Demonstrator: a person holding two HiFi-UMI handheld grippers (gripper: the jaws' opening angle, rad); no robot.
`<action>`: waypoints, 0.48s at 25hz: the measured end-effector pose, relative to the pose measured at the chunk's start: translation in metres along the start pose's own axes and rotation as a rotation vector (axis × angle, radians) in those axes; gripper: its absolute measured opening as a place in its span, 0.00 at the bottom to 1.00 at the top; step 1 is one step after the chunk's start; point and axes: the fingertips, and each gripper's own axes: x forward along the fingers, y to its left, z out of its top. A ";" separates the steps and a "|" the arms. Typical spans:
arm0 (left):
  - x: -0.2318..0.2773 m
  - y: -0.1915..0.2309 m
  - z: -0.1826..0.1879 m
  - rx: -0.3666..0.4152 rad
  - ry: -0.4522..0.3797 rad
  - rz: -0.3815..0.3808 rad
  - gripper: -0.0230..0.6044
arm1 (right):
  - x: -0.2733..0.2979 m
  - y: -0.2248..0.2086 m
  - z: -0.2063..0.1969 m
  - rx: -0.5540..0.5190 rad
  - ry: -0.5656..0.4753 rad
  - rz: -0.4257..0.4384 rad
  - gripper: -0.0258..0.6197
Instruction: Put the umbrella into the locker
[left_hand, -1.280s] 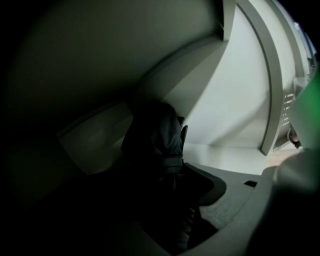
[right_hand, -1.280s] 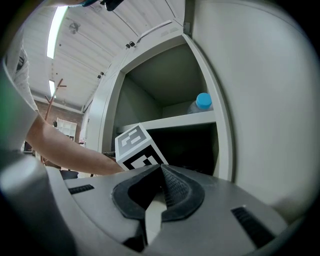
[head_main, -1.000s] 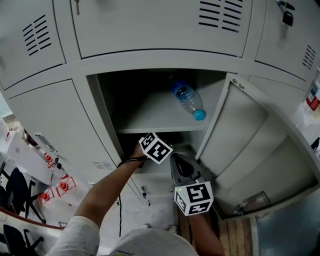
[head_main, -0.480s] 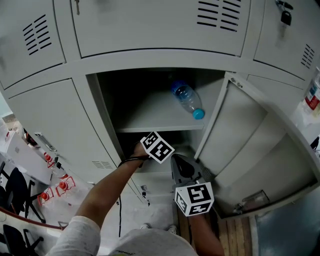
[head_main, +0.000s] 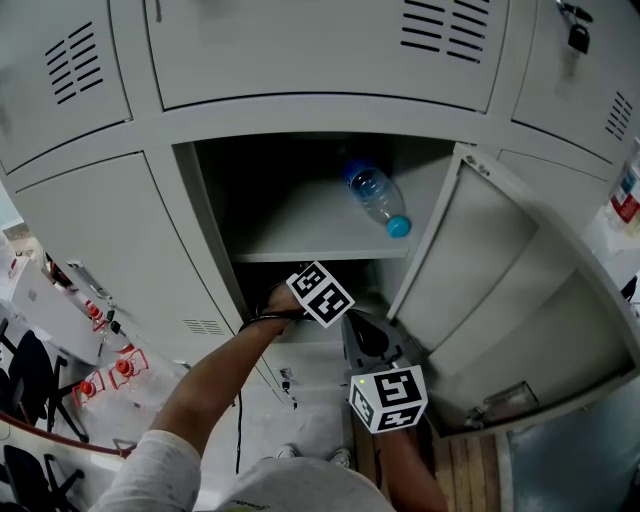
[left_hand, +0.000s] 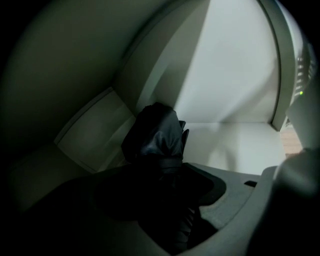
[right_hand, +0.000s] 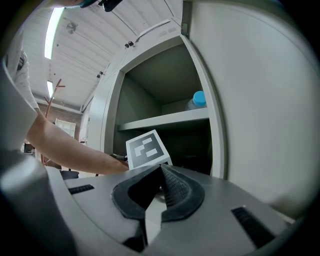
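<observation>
Two grippers are in use, and only one carries a load. The left gripper (left_hand: 167, 175) is clamped on the umbrella (left_hand: 155, 137), a dark, folded bundle that projects beyond the jaws. It is held inside the locker (head_main: 190, 250), in the lower compartment beneath the shelf (head_main: 320, 256). The arm reaches in from the near left, evidently so that the umbrella can be set down deep in that compartment and not at its mouth.

The right gripper (right_hand: 161, 175) has its jaws together with nothing between them. It hangs just outside the opening, beside the locker door (head_main: 500, 300), which stands swung out to the right. In my judgement it is kept there out of the loaded arm's way. A bottle (head_main: 378, 198) with a blue cap lies on the shelf above and plays no part in the task.

Limits of observation:
- In the head view the left gripper's marker cube and the shelf edge cover the umbrella entirely.
- The left gripper view is very dark, so the jaw outlines are faint.
- Whether the umbrella's far end touches the compartment floor (left_hand: 235, 145) cannot be determined.
</observation>
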 end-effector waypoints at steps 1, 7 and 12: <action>0.001 0.000 0.000 0.005 0.004 0.003 0.47 | 0.000 -0.001 0.000 0.001 0.001 -0.001 0.04; 0.002 -0.001 -0.001 0.001 0.014 -0.009 0.47 | 0.001 -0.001 -0.002 0.005 0.001 -0.002 0.04; 0.002 -0.002 0.000 -0.005 0.009 -0.018 0.47 | 0.002 0.000 -0.004 0.008 0.004 0.002 0.04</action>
